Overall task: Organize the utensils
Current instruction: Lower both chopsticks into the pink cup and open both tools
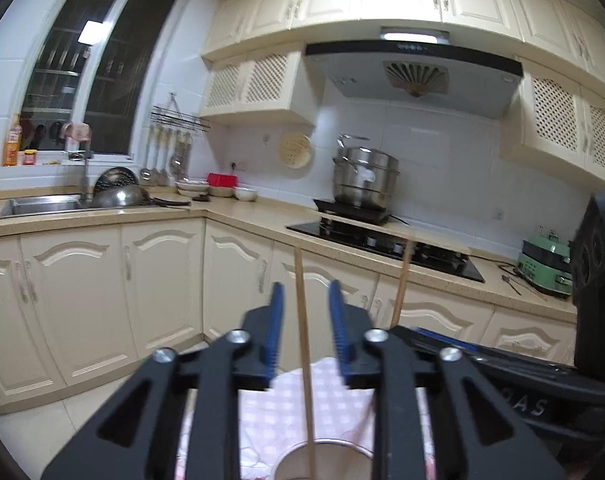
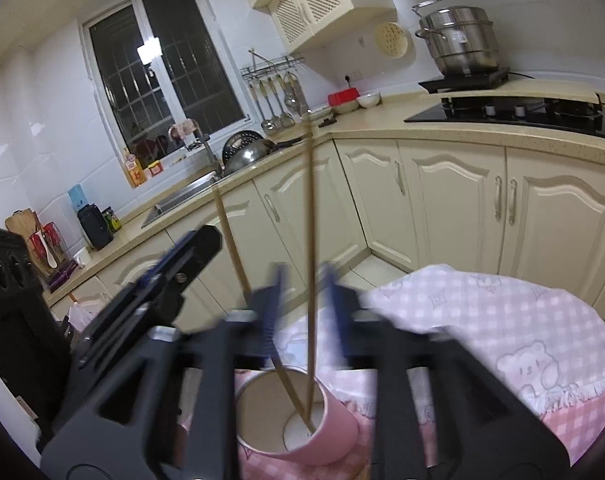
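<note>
Both chopsticks (image 2: 311, 240) stand in the pink cup (image 2: 302, 424), so the left tool (image 1: 305, 300) and right tool (image 2: 304, 280) gape around them, gripping nothing.

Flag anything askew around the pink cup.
Nothing spilled or damaged. Both chopsticks stand in the pink cup, leaning apart, and the cup tips toward the camera in the right wrist view.

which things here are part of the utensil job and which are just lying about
Job: two chopsticks, pink cup, left gripper, right gripper.

Lying about: steel pot, red box, green cooker, checked cloth.
</note>
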Motion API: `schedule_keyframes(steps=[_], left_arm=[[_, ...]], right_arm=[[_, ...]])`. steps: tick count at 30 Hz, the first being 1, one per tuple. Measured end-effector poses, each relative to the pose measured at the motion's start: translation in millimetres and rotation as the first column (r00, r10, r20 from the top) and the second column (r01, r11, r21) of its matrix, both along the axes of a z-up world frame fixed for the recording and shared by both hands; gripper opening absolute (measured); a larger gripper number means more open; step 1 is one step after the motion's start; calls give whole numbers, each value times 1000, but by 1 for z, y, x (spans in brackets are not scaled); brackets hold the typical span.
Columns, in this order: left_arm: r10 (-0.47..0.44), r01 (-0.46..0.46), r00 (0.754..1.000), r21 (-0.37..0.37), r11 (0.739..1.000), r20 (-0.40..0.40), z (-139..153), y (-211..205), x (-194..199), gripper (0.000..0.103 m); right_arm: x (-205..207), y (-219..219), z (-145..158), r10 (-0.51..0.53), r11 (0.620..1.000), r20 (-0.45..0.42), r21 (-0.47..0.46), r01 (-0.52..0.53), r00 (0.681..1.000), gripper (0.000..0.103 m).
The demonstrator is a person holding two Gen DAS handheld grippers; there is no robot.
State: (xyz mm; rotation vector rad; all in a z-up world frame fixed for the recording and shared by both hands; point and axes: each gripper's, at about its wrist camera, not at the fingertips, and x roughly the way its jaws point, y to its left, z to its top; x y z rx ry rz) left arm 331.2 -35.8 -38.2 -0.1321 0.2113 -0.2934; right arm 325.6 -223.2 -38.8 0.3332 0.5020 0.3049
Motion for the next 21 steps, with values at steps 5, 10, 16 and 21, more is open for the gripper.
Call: schedule_keyframes(steps=[5,10,16,21], left_arm=[[11,-12,1000,-25,1000,-10,13,19,-16,89],[17,-15,999,54,998,-33,22,16,-34,98],[15,-7,997,100,995,-77,27,13,-57,98],[14,-1,994,125,992,-106,30,11,-71,98]], right_arm=[[-13,-30,0,-45,997,-15,55,46,999,93],[-28,-44,7,-76,996,-40,51,78,996,97],[-49,-50,15,-80,996,-53,28,82,995,97],[-64,-53,21,-80,997,-67,0,80,995,97]])
